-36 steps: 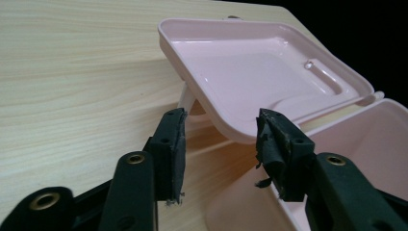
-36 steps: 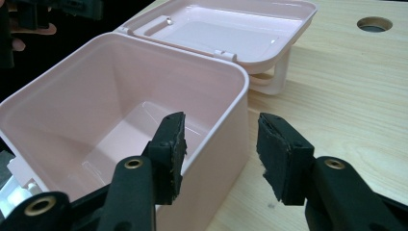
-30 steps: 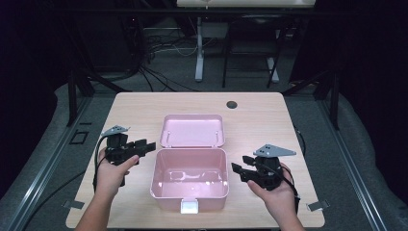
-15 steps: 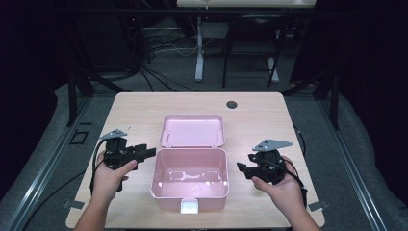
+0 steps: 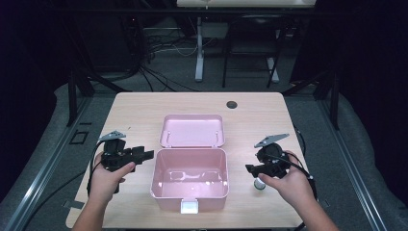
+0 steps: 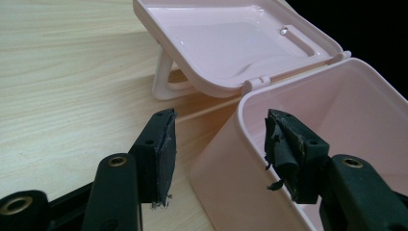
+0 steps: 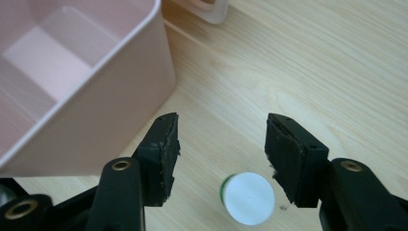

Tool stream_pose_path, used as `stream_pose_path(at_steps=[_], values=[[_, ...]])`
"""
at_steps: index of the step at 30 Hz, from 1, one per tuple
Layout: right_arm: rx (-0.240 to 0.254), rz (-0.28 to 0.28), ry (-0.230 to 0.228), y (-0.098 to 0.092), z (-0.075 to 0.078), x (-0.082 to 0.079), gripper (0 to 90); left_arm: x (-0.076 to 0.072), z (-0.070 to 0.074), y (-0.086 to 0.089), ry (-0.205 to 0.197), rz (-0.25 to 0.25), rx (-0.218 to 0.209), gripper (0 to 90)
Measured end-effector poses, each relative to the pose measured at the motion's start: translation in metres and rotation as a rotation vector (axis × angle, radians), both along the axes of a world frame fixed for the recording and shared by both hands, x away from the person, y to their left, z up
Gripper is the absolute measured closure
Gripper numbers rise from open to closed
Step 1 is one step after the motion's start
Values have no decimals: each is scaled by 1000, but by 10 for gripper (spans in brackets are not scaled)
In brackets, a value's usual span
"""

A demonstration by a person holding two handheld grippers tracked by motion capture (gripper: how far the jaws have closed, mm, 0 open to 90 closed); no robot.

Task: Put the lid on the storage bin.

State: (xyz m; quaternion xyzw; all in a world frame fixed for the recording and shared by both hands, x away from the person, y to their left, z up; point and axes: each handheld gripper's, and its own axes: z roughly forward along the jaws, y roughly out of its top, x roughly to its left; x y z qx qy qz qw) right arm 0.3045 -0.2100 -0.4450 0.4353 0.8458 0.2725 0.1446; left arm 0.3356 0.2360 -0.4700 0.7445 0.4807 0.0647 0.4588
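An open pink plastic box [image 5: 188,193] stands mid-table, its lid [image 5: 192,131] tipped back behind it. My left gripper [image 5: 143,154] is level at the box's left wall. In the left gripper view its jaws [image 6: 219,120] have just been opening and stand wide. The box corner [image 6: 226,163] rises just ahead between them, untouched, with the lid [image 6: 231,43] beyond. My right gripper [image 5: 250,168] hovers right of the box, open. Its jaws [image 7: 221,125] have just been opening above a small white-capped bottle [image 7: 248,197] on the table [image 5: 260,185]. The box wall [image 7: 96,106] is at its left.
A white latch [image 5: 189,207] sticks out from the box's front near the table's front edge. A dark round grommet [image 5: 232,104] sits at the back of the wooden table [image 5: 134,115]. Cables and metal stands fill the dark floor behind.
My right hand has drifted right, away from the box wall. The left hand has stayed where it was.
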Motion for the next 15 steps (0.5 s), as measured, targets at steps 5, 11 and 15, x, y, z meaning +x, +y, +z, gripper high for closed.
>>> stream_pose_path(at_steps=[5,11,15], values=[[-66,12,51,-1,-3,5,449,-1,1,-1,5,-4,10,448],[-109,12,97,-2,-10,12,445,-2,2,-2,11,-20,22,444],[-143,12,124,-3,-12,17,445,-2,3,-3,-3,-39,35,444]])
